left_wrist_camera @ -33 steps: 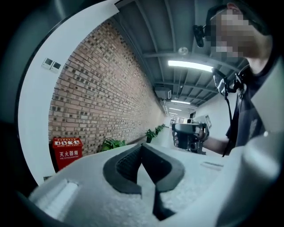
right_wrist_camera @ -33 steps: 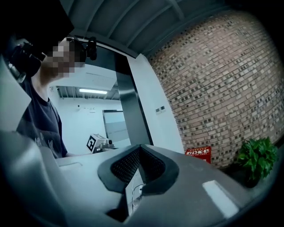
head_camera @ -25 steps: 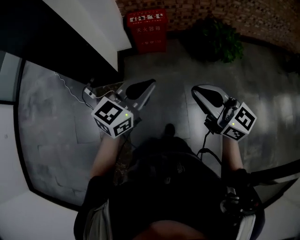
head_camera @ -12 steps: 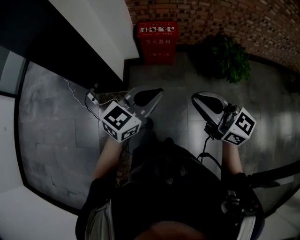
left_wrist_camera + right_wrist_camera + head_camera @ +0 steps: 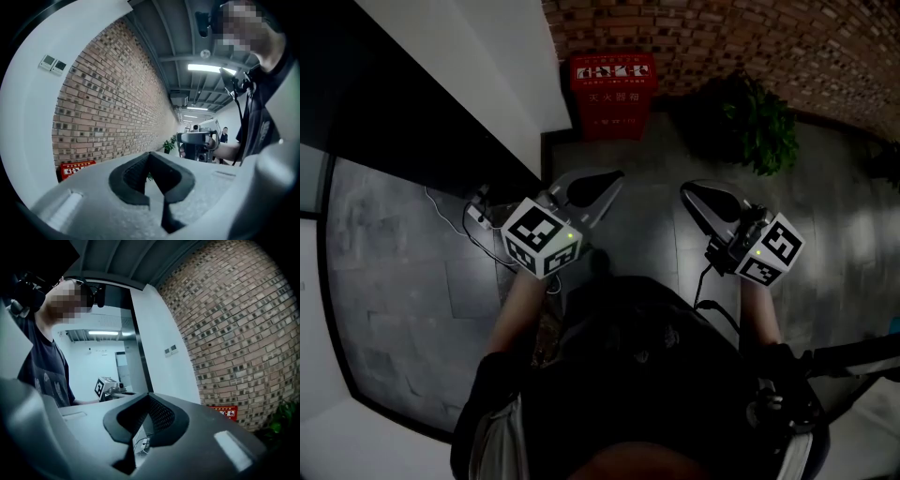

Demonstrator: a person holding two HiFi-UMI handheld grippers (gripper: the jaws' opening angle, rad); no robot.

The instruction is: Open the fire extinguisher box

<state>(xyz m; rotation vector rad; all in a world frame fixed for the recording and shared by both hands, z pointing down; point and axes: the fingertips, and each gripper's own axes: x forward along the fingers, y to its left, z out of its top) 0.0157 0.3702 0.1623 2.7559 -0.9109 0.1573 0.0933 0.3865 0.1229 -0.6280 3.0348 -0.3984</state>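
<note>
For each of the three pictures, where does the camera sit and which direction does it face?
Head view: on the person's head, facing steeply down at the floor; shows both forearms, left claw, right claw.
Left gripper view: on the left claw, looking along its shut jaws toward the brick wall; torso and right claw at right.
Right gripper view: on the right claw, looking along its shut jaws at a white wall; torso at left.
Shared: all three show the red fire extinguisher box.
</note>
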